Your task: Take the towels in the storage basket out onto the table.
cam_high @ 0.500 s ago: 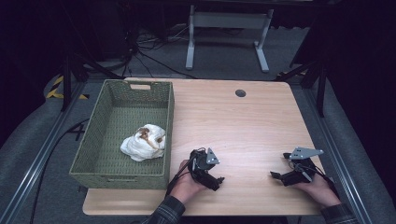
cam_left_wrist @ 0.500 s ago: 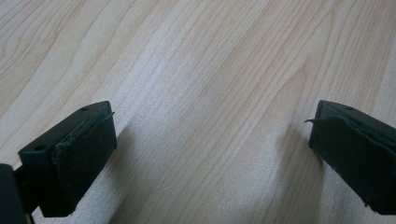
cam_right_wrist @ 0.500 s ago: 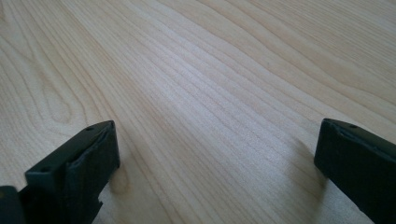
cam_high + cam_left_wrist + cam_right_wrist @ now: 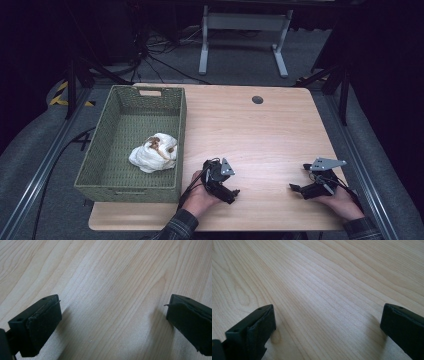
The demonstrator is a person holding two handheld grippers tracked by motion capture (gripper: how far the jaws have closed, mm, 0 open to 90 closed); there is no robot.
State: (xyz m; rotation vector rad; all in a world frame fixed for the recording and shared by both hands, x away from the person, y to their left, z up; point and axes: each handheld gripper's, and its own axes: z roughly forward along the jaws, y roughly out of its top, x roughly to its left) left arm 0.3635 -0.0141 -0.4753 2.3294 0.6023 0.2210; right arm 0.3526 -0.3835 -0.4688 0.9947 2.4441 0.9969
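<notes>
Left gripper (image 4: 231, 192): jaws spread wide, nothing between, low over bare wooden table (image 4: 260, 135). Right gripper (image 4: 296, 189): jaws likewise wide apart, empty, near table's right front. White crumpled cloth (image 4: 152, 153) lies inside green woven basket (image 4: 100, 160), left side.

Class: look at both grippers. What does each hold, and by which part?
Nothing is held. The left gripper and right gripper are open over bare table.

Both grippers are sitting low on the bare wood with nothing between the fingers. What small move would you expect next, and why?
Probably the left gripper lifting and turning toward the green basket. Its jaws stand wide open over bare table, it is the gripper nearer the basket, and the crumpled white cloth inside is the only loose thing in reach. The right gripper is open too, but farther off.
</notes>
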